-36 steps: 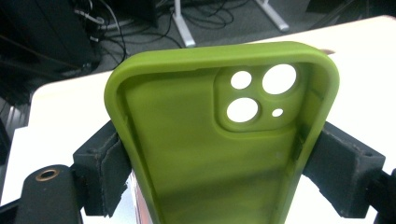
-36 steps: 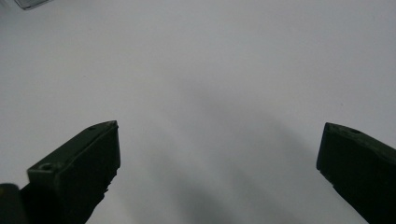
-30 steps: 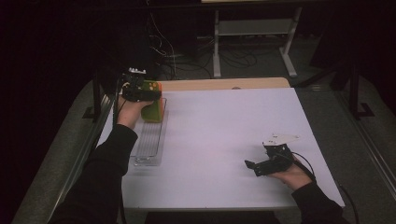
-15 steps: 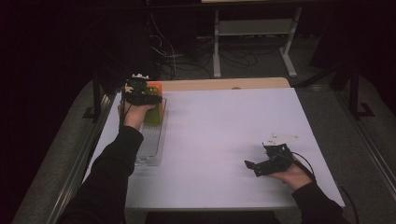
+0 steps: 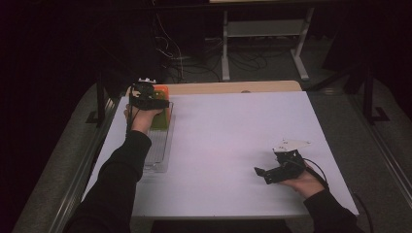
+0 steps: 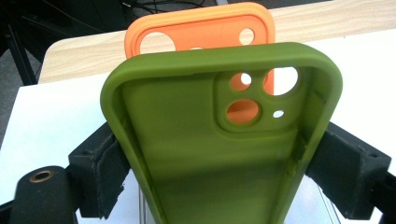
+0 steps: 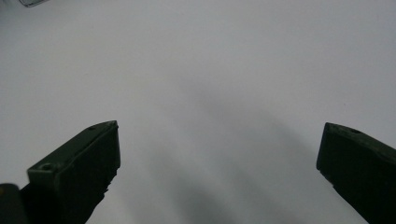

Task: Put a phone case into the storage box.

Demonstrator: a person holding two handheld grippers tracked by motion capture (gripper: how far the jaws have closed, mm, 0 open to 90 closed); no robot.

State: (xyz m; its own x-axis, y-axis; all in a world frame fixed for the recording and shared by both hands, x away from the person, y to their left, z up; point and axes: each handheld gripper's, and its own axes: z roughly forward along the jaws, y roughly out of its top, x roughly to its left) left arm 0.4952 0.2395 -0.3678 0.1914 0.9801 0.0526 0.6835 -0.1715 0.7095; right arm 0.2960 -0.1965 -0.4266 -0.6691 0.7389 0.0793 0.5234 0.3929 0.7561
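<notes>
An olive green phone case (image 6: 205, 154) stands upright with its open side toward the camera, and my left gripper (image 6: 219, 177) is shut on its two long edges. Just behind it stands an orange phone case (image 6: 201, 28). In the high view the left gripper (image 5: 145, 99) holds the green case (image 5: 161, 119) at the far end of a long clear tray (image 5: 158, 150), with the orange case (image 5: 161, 89) beyond. My right gripper (image 5: 266, 174) rests low over the white table near the front right, open with nothing between its jaws (image 7: 217, 154).
The white tabletop (image 5: 233, 136) spreads between the two hands. A wooden strip (image 5: 233, 87) runs along its far edge. Metal rails flank the table, and a desk frame (image 5: 262, 34) with cables stands on the dark floor behind.
The left gripper with the green case has edged slightly toward the person. The right gripper has stayed still.
</notes>
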